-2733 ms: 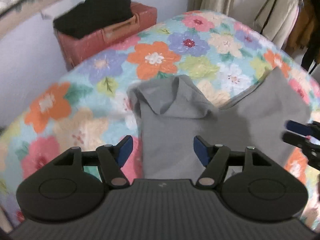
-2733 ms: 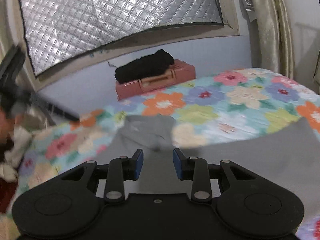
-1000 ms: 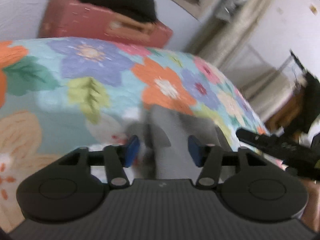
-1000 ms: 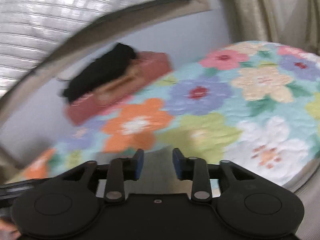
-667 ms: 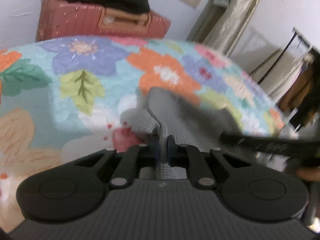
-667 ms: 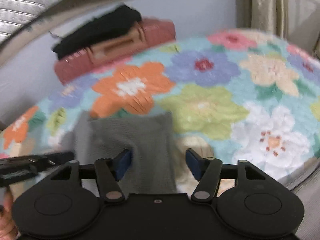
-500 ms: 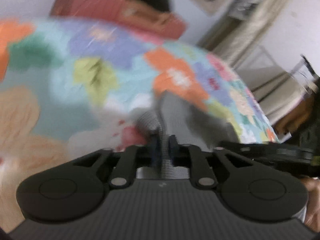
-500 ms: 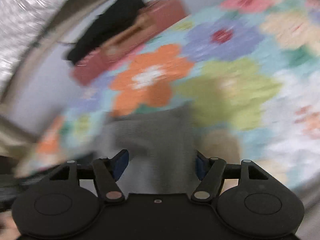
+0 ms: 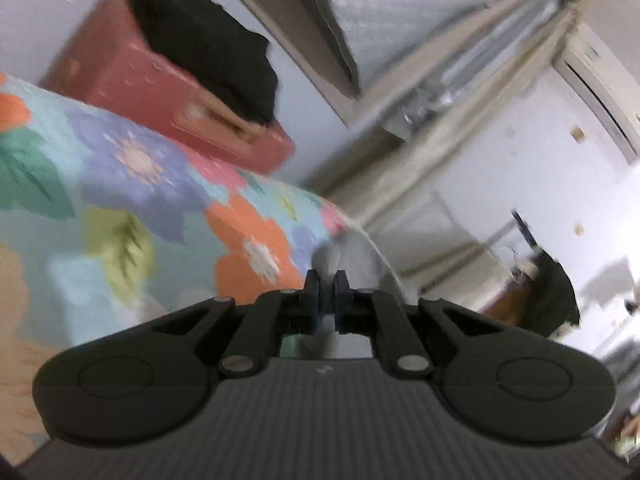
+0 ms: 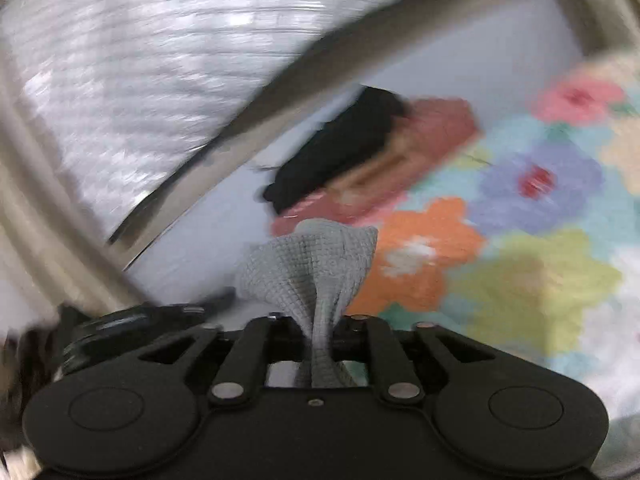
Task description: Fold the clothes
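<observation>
Right wrist view: the right gripper (image 10: 322,330), its jaws just closing, clamps a bunched corner of the grey waffle-knit garment (image 10: 316,268) above the floral bedspread (image 10: 540,240); the left gripper (image 9: 325,294) pinches grey fabric too. Likely step: lifting both corners; next, carry them across evenly

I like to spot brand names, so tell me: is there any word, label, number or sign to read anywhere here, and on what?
No readable text in either view.
Left gripper body: a tiny pale mark on the ribbed top, too small to read.
Red suitcase: no lettering can be made out through the blur.
Grey garment: plain waffle knit, no tag or print showing.
Flowered bedspread: pattern only, no words.
</observation>
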Motion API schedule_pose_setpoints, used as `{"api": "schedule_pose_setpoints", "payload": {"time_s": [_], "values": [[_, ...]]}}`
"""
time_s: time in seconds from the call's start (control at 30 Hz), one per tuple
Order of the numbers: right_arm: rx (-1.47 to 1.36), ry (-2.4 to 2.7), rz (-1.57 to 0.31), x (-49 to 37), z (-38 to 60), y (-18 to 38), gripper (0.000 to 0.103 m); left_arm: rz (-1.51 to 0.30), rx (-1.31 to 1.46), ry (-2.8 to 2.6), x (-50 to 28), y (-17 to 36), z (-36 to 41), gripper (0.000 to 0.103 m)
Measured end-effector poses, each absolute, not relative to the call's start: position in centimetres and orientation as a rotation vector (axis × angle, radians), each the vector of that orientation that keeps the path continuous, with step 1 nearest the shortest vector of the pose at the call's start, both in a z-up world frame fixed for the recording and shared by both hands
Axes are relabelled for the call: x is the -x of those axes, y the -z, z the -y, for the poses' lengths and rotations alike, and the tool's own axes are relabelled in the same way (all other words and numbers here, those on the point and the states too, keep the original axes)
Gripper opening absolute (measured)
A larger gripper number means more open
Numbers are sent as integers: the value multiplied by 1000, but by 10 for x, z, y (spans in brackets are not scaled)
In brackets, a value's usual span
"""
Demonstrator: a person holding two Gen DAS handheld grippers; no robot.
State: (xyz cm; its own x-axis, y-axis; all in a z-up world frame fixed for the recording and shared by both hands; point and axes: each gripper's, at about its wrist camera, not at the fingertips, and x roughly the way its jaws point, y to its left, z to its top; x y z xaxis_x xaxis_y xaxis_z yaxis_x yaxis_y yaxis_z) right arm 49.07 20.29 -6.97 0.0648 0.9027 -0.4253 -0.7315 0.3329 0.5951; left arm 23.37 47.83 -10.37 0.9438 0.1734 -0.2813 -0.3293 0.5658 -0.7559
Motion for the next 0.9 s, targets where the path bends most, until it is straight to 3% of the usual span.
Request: {"api": "schedule_pose_setpoints", "payload": {"time_s": [0.03, 0.23, 0.27, 0.3, 0.37, 0.63, 0.73, 0.77, 0.8, 0.9], "values": [[-237, -1164, -874, -497, -205, 72, 54, -217, 886, -381, -233, 107, -479, 6], [-251, -924, -773, -468, -167, 50, 58, -524, 810, -467, -245, 123, -479, 10], [-276, -927, -773, -460, -156, 47, 60, -537, 782, -464, -245, 118, -473, 19], [-282, -932, -788, -450, -146, 44, 60, -547, 756, -451, -245, 112, -467, 40], [-235, -937, -824, -425, -132, 43, 60, -564, 727, -413, -244, 101, -455, 56], [-76, -912, -897, -309, -55, 67, 60, -576, 758, -368, -243, 101, -433, 56], [-37, -872, -894, -286, -33, 80, 60, -616, 707, -347, -253, 110, -416, 47], [-23, -864, -910, -284, -30, 85, 60, -635, 678, -340, -256, 112, -408, 17], [-8, -859, -928, -281, -28, 88, 60, -670, 640, -354, -259, 115, -399, 6], [43, -863, -936, -274, -30, 85, 60, -734, 539, -441, -256, 113, -376, 4]]}}
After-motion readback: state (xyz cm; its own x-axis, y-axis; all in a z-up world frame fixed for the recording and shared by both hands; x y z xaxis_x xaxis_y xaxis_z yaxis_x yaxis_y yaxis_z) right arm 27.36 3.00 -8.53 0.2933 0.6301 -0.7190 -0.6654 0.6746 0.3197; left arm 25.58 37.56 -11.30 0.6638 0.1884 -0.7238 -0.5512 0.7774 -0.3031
